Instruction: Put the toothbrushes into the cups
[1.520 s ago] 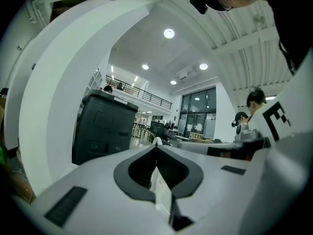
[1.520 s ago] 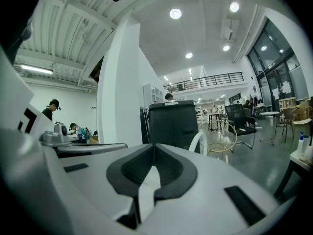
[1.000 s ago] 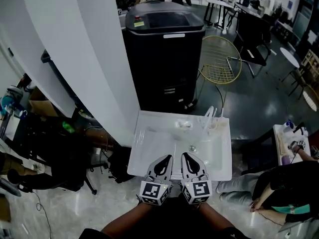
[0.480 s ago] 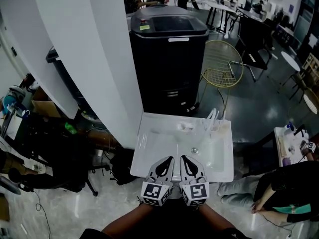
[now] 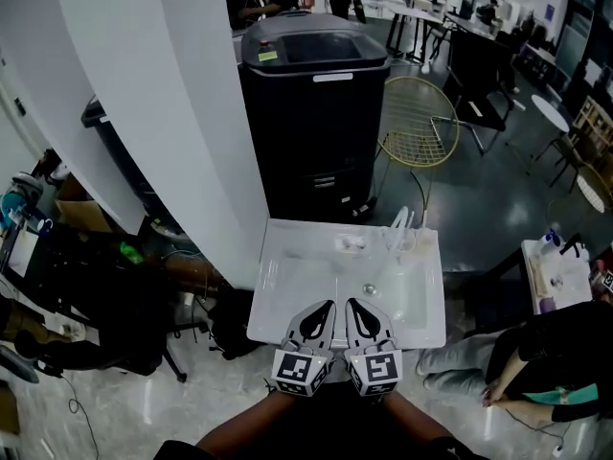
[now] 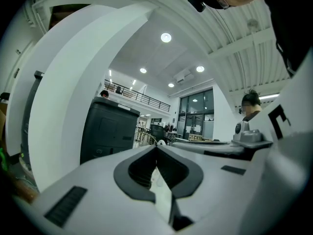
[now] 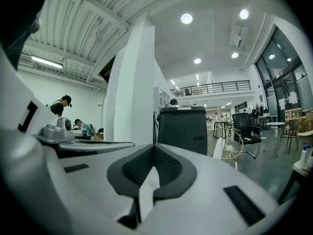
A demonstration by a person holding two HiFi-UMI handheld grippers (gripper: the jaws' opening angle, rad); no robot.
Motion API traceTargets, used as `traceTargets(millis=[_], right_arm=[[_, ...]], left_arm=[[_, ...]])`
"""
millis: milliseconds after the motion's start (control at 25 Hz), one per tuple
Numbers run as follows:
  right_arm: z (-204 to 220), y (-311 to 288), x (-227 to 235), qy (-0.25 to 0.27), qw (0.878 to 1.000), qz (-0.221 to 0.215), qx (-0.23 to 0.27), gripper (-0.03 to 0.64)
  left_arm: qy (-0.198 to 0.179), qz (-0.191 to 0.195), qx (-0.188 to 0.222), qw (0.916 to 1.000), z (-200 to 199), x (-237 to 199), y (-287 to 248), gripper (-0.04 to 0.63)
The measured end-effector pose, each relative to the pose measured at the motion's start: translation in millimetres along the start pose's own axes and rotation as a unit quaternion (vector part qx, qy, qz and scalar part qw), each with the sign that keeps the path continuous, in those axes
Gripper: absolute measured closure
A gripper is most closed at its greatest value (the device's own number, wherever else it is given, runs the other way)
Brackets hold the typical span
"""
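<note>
Left gripper [image 5: 308, 326]: jaws pressed together, nothing between; at near edge of white table [image 5: 287, 286].
Right gripper [image 5: 370, 324]: likewise closed and empty, just beside the left.
Toothbrushes [image 5: 402, 223]: white, slim, standing upright at table's far right corner.
Cup [image 5: 406, 244]: clear, seemingly holding them.
Hard to make out: brush count; small clear item [image 5: 351, 243] left of cup.
</note>
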State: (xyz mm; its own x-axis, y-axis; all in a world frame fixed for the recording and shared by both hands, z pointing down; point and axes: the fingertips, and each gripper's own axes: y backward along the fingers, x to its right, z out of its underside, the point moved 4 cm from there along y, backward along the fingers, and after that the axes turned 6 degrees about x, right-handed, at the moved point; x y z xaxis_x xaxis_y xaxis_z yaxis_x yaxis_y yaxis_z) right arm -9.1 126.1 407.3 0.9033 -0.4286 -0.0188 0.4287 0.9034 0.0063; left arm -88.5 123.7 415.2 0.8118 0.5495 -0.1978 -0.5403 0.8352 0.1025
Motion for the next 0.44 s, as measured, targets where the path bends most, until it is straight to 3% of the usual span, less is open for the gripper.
traceTargets(millis=[440], right_arm=[[-1.3, -0.1, 7.0, 0.002, 1.000, -0.010, 0.005, 0.597]], left_arm=[[0.001, -0.008, 0.000, 1.0000, 1.0, 0.7, -11.6, 0.581]])
